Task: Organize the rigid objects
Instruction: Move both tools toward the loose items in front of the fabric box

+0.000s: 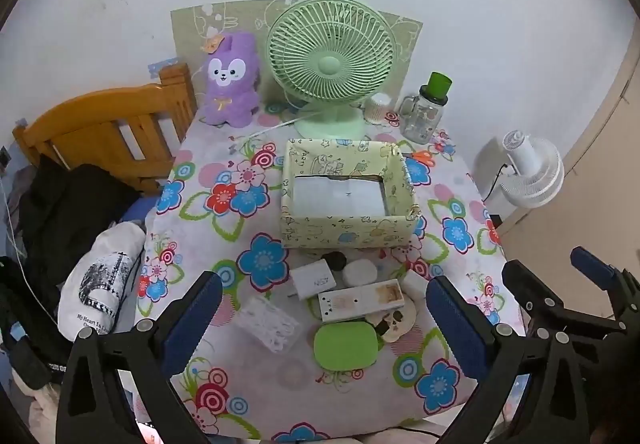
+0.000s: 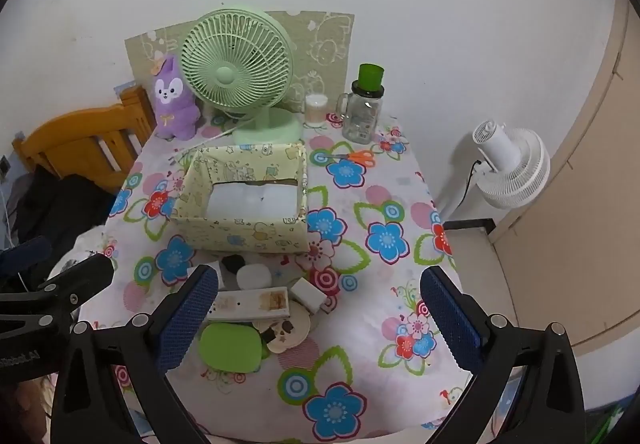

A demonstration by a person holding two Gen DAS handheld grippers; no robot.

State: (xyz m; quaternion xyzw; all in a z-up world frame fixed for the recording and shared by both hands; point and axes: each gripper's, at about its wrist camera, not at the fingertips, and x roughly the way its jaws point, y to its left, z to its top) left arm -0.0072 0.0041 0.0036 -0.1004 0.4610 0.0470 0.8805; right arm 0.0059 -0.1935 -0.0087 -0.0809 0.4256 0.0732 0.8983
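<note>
A pale yellow patterned open box [image 1: 346,232] [image 2: 244,234] stands mid-table. In front of it lie small items: a green flat case [image 1: 346,344] [image 2: 230,347], a long white box [image 1: 360,300] [image 2: 250,304], a skull disc [image 1: 394,322] [image 2: 288,330], a white round puck [image 1: 359,271] [image 2: 253,276], a black piece [image 1: 334,259] [image 2: 233,263], a white charger [image 1: 312,279], a small white block [image 1: 414,282] [image 2: 308,295] and a clear packet [image 1: 268,324]. My left gripper [image 1: 324,320] is open above them, empty. My right gripper [image 2: 320,318] is open and empty, to their right.
A green fan [image 1: 330,64] [image 2: 236,64], purple plush [image 1: 230,80] [image 2: 174,100], glass jar with green lid [image 1: 424,110] [image 2: 364,104], cotton-swab cup [image 1: 376,108] and orange scissors [image 2: 356,157] stand at the table's back. A wooden bedhead [image 1: 108,128] is left, a white floor fan [image 2: 508,164] right.
</note>
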